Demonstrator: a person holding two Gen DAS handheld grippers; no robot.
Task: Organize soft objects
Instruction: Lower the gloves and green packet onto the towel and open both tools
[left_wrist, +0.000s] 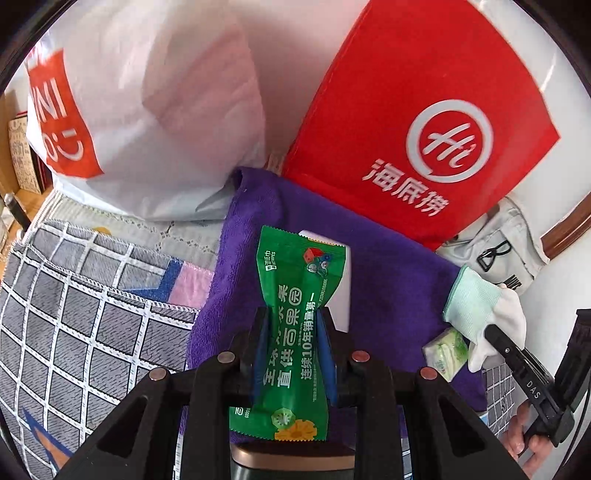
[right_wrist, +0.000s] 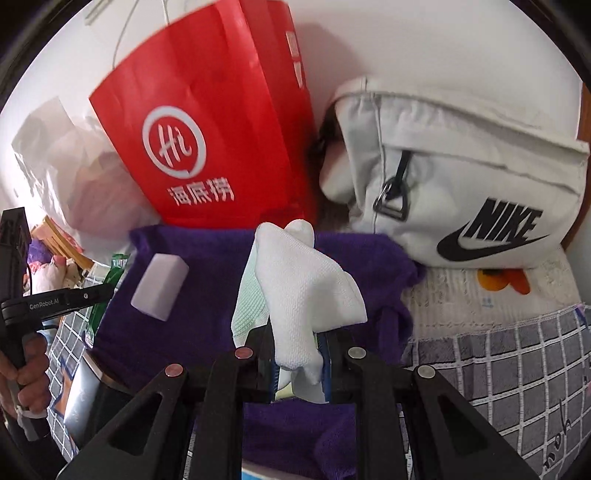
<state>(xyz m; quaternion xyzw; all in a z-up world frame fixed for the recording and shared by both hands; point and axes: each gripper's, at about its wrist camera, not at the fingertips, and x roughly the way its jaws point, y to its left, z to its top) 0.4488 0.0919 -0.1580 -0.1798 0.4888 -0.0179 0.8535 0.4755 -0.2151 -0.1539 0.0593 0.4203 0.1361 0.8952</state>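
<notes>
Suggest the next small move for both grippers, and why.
Probably lower both toward the purple towel and release there. The left gripper pinches a green wipes packet; the right gripper holds a white sock, both just above it.

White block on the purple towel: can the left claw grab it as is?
Probably not yet. The left claw is shut on the green packet, so its jaws are taken. The white block itself lies bare on the purple towel, nothing on top, just ahead of the claw.
</notes>
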